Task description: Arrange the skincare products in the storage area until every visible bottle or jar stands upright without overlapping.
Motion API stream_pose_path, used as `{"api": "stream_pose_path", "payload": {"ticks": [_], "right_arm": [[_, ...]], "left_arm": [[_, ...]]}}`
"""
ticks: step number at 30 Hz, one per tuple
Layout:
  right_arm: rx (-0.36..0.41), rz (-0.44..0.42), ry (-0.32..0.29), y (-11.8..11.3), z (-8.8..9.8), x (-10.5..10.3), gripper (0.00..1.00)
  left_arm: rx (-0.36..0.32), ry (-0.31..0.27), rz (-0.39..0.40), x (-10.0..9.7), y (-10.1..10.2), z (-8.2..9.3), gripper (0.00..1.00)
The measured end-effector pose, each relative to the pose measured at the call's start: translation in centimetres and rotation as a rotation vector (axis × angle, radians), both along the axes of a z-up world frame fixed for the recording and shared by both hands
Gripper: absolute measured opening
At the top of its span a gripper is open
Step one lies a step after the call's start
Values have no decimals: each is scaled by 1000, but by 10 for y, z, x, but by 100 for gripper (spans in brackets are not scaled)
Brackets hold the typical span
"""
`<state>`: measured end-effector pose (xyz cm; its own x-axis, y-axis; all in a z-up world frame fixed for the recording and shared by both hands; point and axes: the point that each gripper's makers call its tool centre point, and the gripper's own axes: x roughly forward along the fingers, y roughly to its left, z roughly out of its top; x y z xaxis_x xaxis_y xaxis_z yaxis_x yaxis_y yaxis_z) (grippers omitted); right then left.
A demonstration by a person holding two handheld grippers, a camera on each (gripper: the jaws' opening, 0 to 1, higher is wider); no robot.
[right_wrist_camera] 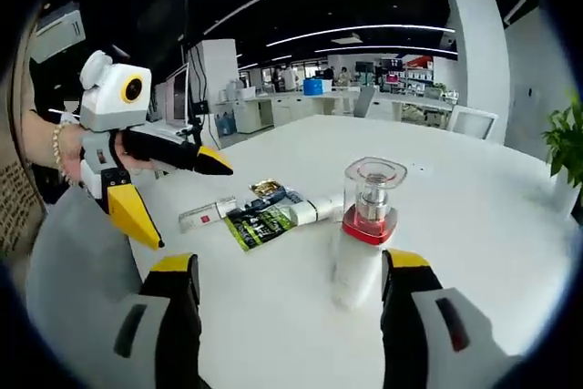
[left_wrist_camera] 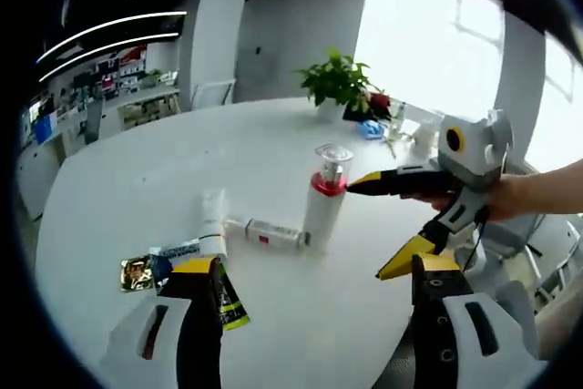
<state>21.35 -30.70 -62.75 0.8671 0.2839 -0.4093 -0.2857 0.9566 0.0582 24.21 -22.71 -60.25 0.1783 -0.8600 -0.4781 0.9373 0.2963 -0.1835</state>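
White table (right_wrist_camera: pixel 474 189); both jaws wide, pump bottle (right_wrist_camera: pixel 363 234) between

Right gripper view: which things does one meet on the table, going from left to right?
Left gripper → small white tube → gold sachet → green-and-black tube → pump bottle with red collar → potted plant at the right edge.
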Motion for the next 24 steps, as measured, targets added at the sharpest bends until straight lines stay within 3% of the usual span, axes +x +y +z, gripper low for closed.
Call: {"api": "stream_pose_path", "payload": {"ticks": [13,24], "right_arm": [[57,-76,-25,31,11,-21,96],[88,-121,-23,42,11,-34,99]], "left_arm": [[-20,25,77,-2,74,-3,97],[-7,56,163,3,132,-14,97]]}}
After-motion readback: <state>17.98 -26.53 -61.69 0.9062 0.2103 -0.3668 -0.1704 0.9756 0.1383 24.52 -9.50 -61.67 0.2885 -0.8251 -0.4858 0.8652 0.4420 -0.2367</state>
